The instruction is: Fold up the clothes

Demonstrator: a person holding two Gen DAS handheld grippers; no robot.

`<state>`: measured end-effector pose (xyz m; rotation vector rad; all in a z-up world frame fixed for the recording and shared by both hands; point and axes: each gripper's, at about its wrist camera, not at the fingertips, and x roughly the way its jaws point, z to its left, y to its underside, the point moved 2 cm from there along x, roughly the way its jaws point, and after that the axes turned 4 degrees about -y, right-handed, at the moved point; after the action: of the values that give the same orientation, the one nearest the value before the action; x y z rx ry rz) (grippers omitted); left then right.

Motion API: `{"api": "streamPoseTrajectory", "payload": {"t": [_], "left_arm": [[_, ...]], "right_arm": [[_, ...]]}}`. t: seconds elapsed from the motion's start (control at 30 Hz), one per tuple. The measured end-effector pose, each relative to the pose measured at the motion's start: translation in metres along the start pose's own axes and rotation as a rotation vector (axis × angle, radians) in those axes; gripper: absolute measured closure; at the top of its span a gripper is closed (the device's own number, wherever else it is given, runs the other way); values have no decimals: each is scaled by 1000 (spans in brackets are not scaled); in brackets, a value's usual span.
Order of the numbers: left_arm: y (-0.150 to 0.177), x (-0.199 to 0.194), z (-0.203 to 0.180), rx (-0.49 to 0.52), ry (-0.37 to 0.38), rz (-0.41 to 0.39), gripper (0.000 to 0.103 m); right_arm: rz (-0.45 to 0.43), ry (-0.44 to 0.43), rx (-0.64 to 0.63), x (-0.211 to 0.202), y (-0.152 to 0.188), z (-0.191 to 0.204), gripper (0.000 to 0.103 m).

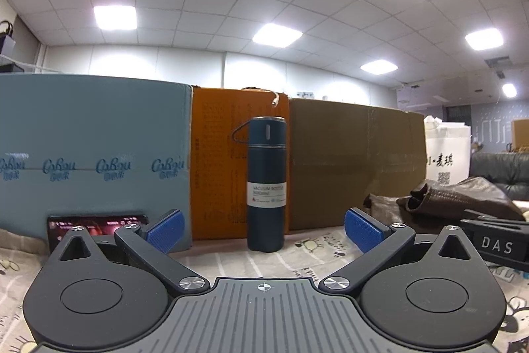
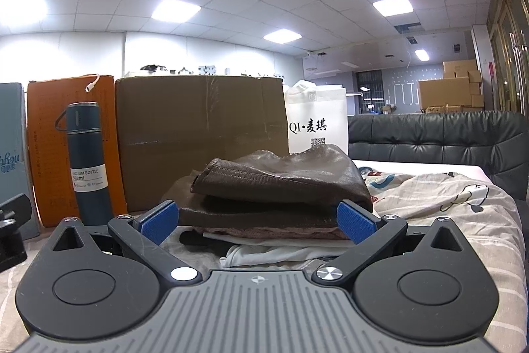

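Observation:
A folded brown leather garment (image 2: 281, 184) lies on top of a small stack of folded clothes, with a pinkish layer and a white garment (image 2: 274, 250) under it, on the patterned bedsheet (image 2: 446, 214). My right gripper (image 2: 258, 225) is open and empty, low over the sheet, its blue pads (image 2: 355, 222) on either side of the stack's near edge. My left gripper (image 1: 264, 230) is open and empty, resting low and facing a dark blue vacuum bottle (image 1: 266, 184). The brown garment shows at the right of the left wrist view (image 1: 463, 197).
Behind the bed stand a blue-grey box (image 1: 92, 154), an orange box (image 1: 218, 167), a brown cardboard box (image 2: 201, 141) and a white bag (image 2: 317, 124). A phone (image 1: 96, 225) leans on the blue-grey box. A dark headboard (image 2: 436, 138) is at right. The right gripper's black body (image 1: 496, 243) lies beside my left gripper.

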<state>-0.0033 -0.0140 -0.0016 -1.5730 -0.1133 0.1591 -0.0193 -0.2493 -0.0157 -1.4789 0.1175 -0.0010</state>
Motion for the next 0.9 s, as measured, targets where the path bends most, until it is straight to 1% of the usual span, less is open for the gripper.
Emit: {"api": "streamPoseTrajectory", "payload": {"t": [0.13,0.9], "left_arm": [[0,0,-1,-1,35,4,0],[0,2,-5,28,32,18,0]], "right_arm": [[7,-3,-2,0,1,1,0],[20,-58,-9,-2,1,4,0]]}}
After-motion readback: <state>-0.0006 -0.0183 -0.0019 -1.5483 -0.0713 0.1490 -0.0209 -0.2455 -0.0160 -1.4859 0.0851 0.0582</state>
